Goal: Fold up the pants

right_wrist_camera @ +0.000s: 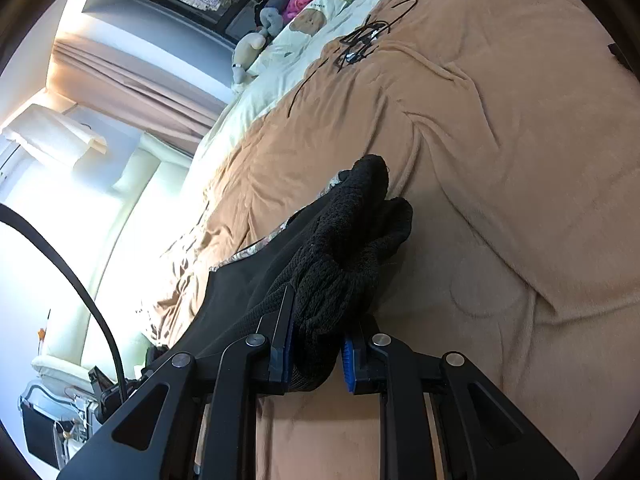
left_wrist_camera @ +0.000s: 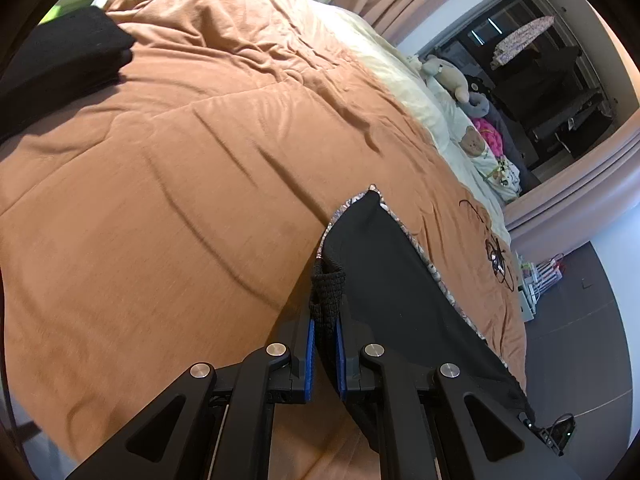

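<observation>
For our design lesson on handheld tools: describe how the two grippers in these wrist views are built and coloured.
The left gripper and the right gripper look alike: matt black angular linkage arms with triangular cut-outs, round silver pivot pins at the joints, and two straight black fingers lined with ribbed blue pads. No markings, hands or sleeves show.

An orange blanket (left_wrist_camera: pixel 180 184) bears tangled black cables (right_wrist_camera: pixel 360 42) near stuffed toys (left_wrist_camera: pixel 448 76).

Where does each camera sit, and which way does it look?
Left wrist: on the left hand-held gripper, looking down along its fingers over the brown blanket; shut on the black pants.
Right wrist: on the right hand-held gripper, same downward look, clamping bunched pants fabric.
Shared: pants, blanket, black cable, bear pillow.
</observation>
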